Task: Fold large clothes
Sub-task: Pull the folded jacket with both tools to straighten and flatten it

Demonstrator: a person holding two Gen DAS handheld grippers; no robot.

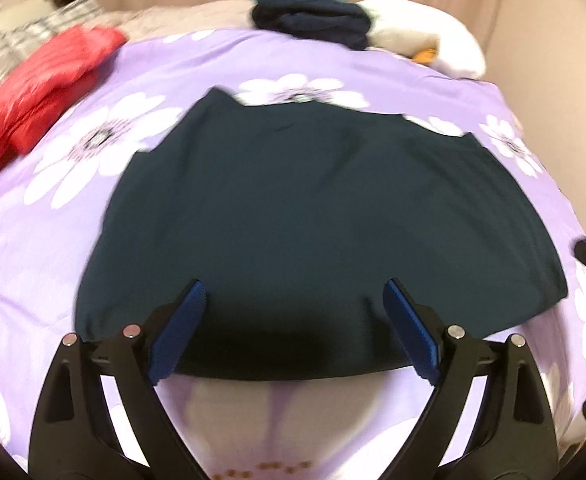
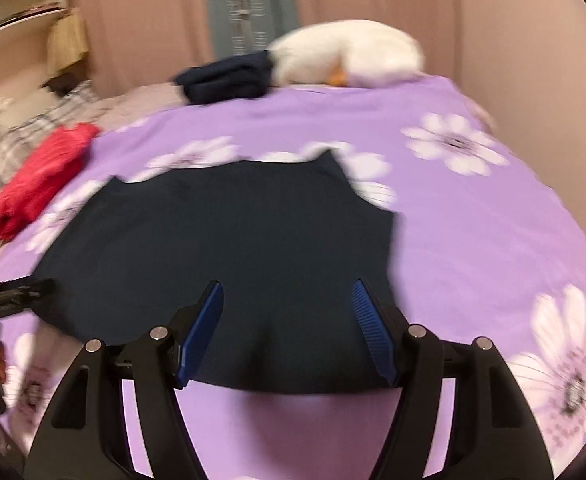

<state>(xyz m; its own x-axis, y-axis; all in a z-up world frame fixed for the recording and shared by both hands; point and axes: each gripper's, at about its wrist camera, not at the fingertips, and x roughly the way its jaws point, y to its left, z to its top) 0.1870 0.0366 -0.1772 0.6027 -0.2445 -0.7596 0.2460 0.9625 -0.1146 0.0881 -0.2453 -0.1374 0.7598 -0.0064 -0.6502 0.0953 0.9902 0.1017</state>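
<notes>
1. Two grippers hang over one dark garment (image 1: 313,216) spread flat on a purple flowered bedspread (image 1: 53,240); both sets of jaws stand wide apart, holding nothing.
2. No brand, label or writing can be read in either view; a small mark near the garment's far edge is too blurred to make out.
3. Left gripper (image 1: 295,320): its blue pads (image 1: 181,332) sit above the garment's near hem, which runs across at 6 o'clock.
4. Right gripper (image 2: 287,320) hangs over the same hem; the garment fills the centre and stretches toward 9 o'clock.
5. Both views show a red garment (image 1: 41,92) at 10 o'clock, a folded navy pile (image 1: 313,20) at 12, and a white plush toy (image 2: 349,52) touching that pile.
6. Only the right view shows a shelf (image 2: 21,8) at 10 o'clock and the left gripper as a blurred black shape at 9.
7. Only the left view shows the right gripper's edge at 3 o'clock.
</notes>
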